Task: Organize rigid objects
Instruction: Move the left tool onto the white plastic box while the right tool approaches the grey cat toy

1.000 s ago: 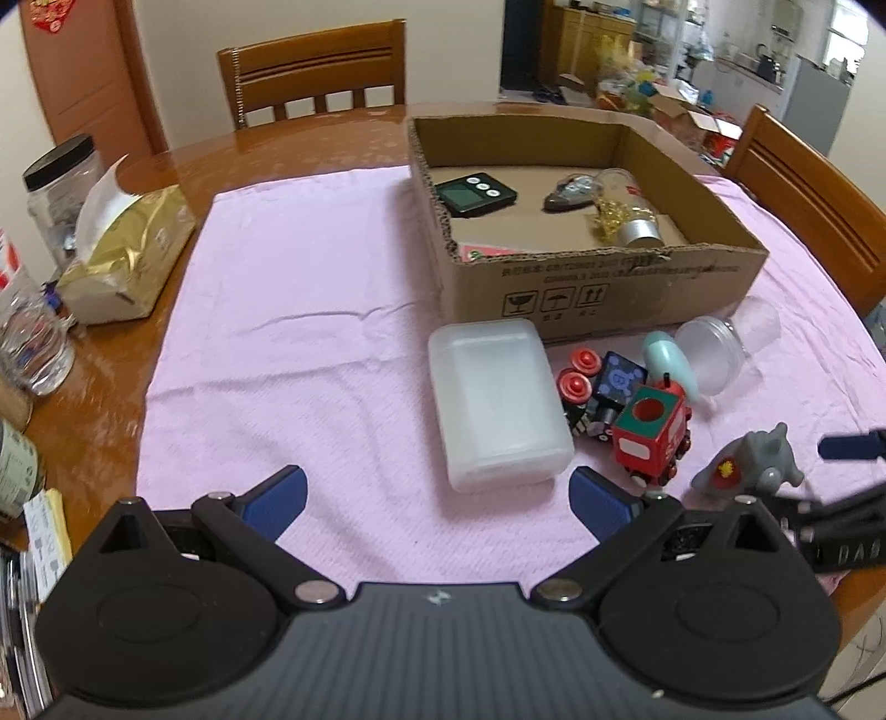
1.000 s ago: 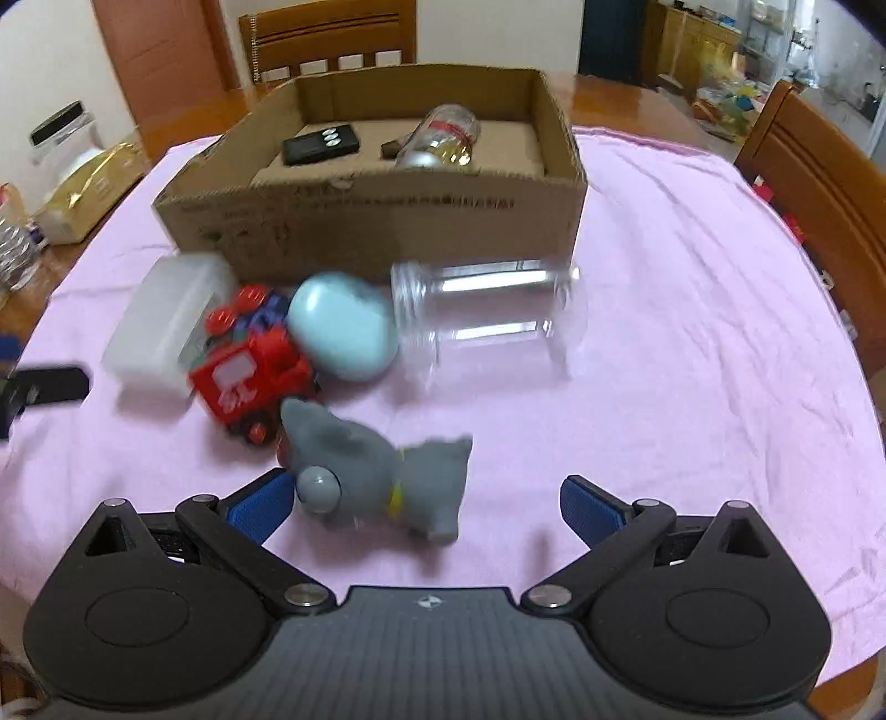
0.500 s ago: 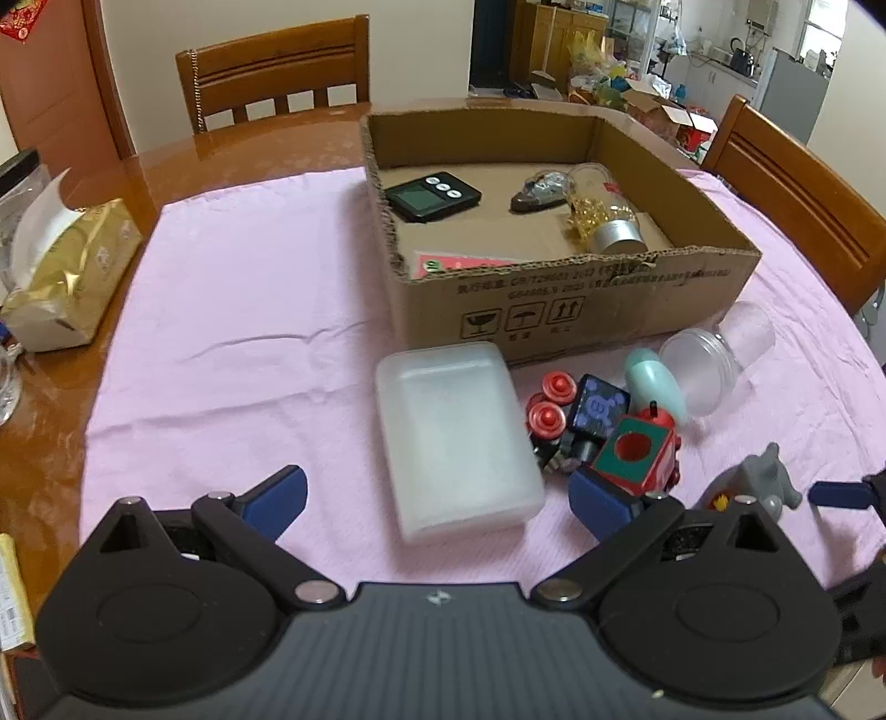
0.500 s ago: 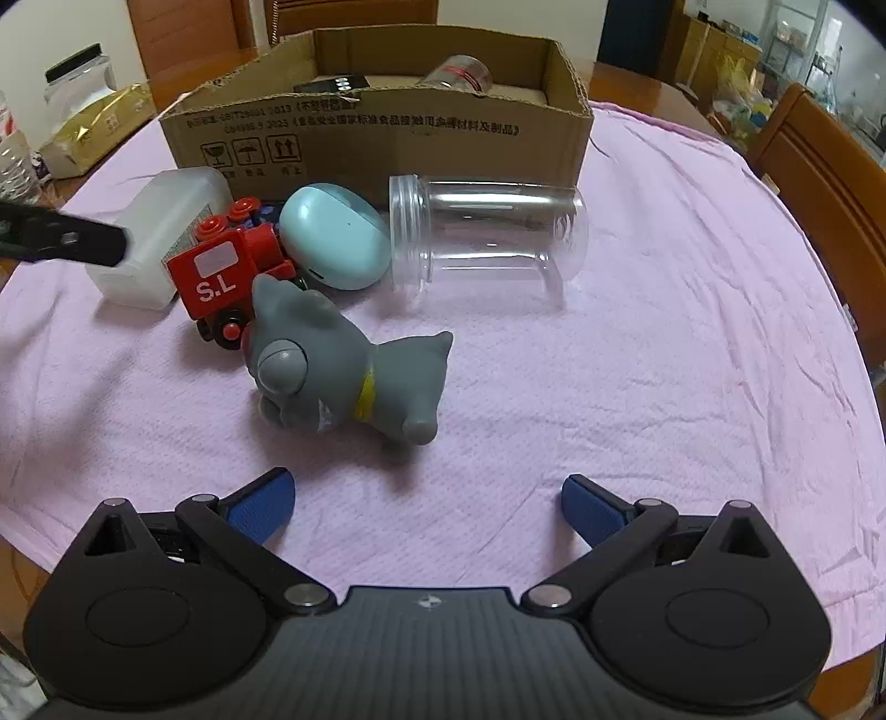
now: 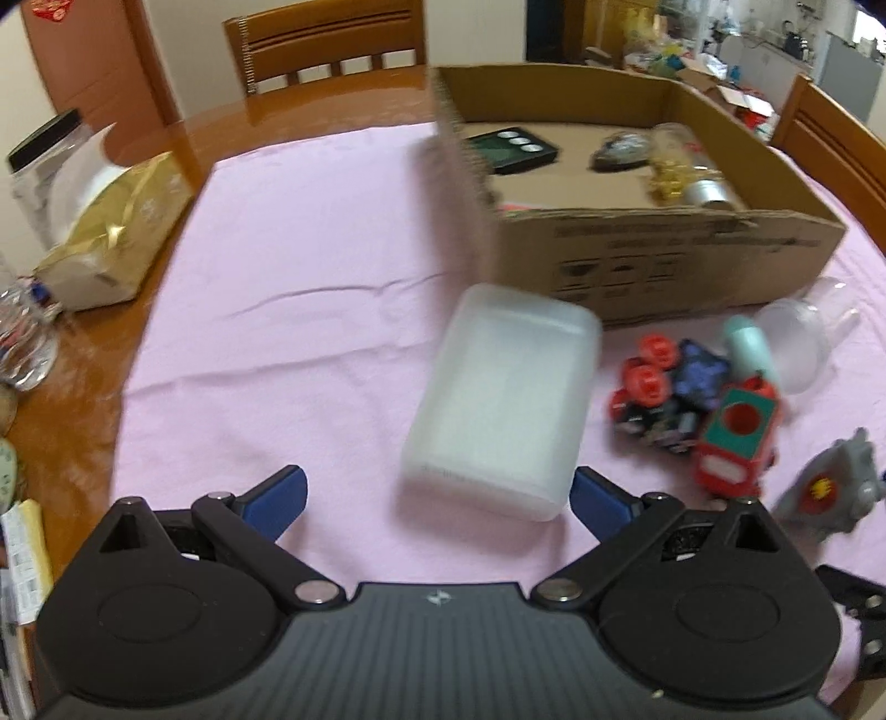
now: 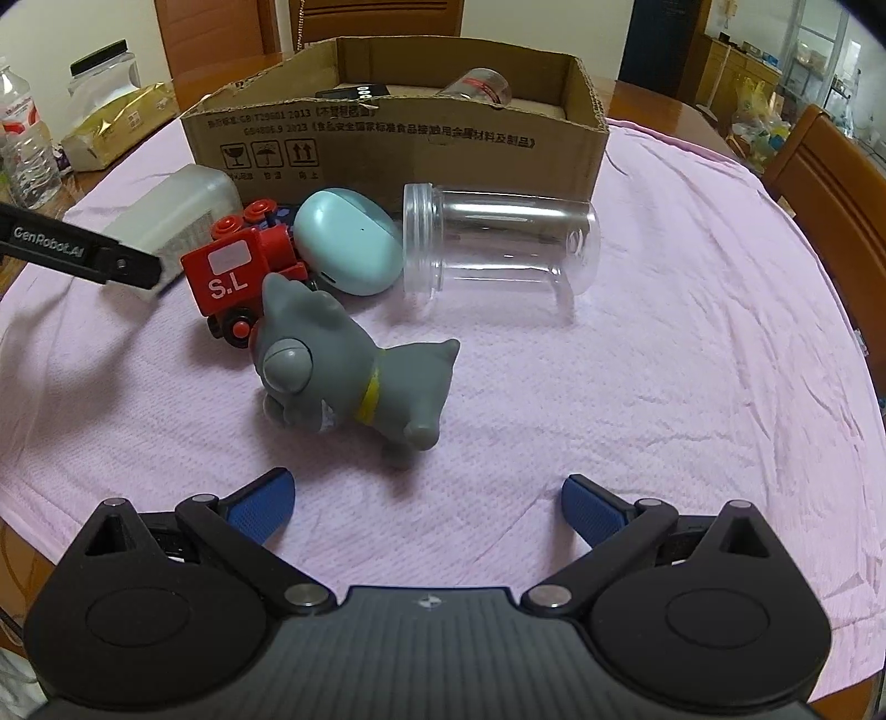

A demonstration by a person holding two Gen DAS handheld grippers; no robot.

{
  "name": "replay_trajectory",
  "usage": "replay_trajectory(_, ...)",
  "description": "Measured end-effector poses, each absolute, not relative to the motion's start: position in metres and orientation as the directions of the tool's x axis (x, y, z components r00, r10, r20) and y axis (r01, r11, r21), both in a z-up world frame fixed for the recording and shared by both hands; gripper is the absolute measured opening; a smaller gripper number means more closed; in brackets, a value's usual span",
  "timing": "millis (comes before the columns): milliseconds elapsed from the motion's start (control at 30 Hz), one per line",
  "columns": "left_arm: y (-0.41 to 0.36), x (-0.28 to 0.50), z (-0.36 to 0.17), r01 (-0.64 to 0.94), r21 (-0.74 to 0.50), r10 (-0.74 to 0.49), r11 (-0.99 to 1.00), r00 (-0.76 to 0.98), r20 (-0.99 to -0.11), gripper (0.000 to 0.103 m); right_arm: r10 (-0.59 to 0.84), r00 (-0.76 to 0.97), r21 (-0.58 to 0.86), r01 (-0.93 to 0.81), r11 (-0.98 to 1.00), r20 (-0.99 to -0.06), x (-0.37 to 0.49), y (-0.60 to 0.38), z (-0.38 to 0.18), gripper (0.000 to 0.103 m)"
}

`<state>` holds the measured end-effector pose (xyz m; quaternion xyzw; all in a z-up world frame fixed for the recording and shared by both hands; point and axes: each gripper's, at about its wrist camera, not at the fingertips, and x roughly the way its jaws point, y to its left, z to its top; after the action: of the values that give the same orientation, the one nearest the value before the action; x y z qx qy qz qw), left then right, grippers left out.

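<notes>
A frosted plastic box (image 5: 504,399) lies on the pink cloth just ahead of my open, empty left gripper (image 5: 437,495); its near end sits between the fingertips. Beside it are a red toy train (image 5: 736,443) (image 6: 238,277), a teal oval case (image 6: 349,249), a clear jar on its side (image 6: 498,243) and a grey toy cat (image 6: 354,376). My right gripper (image 6: 426,504) is open and empty, just short of the cat. The cardboard box (image 5: 664,260) (image 6: 398,144) behind them holds a black timer (image 5: 512,147) and a glass bottle (image 5: 686,171).
A gold tissue pack (image 5: 116,243), a black-lidded jar (image 5: 50,160) and water bottles (image 6: 22,138) stand at the table's left edge. Wooden chairs (image 5: 326,44) (image 6: 836,183) stand behind and to the right. My left gripper's finger (image 6: 83,255) reaches in beside the train.
My left gripper has moved closer to the frosted box, which now reaches between its fingertips. My right gripper has drawn back from the cat, then eased closer.
</notes>
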<state>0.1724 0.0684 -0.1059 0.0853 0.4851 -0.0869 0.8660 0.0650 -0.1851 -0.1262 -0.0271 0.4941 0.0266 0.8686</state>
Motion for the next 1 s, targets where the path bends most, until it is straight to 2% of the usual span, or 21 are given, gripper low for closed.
replay_trajectory(333,0.101,0.194,-0.115,0.087,0.156,0.090,0.984,0.515,-0.853,0.101,0.024,0.499,-0.021,-0.085,0.996,-0.866,0.069,-0.186,-0.126,0.103)
replay_trajectory(400,0.102,0.193,-0.114,0.083,0.124,0.064,0.989,0.513,-0.856,0.100,0.025,0.499,-0.020,-0.085,0.996,-0.866,0.069,-0.186,-0.126,0.103)
replay_trajectory(533,0.090,0.191,-0.109,0.156,-0.005,-0.085,0.988,0.509,-0.857,0.100,0.025,0.498,-0.021,-0.085,0.996,-0.867,0.069,-0.186,-0.126,0.103)
replay_trajectory(633,0.081,0.195,-0.107,0.170,-0.051,-0.134,0.984,0.518,-0.845,0.100,0.025,0.499,-0.021,-0.086,0.996,-0.866,0.070,-0.186,-0.126,0.103)
replay_trajectory(1000,0.065,0.221,-0.114,0.111,-0.040,-0.093,0.993,0.532,-0.841,0.098,0.025,0.502,-0.020,-0.084,0.996,-0.864,0.069,-0.186,-0.127,0.103)
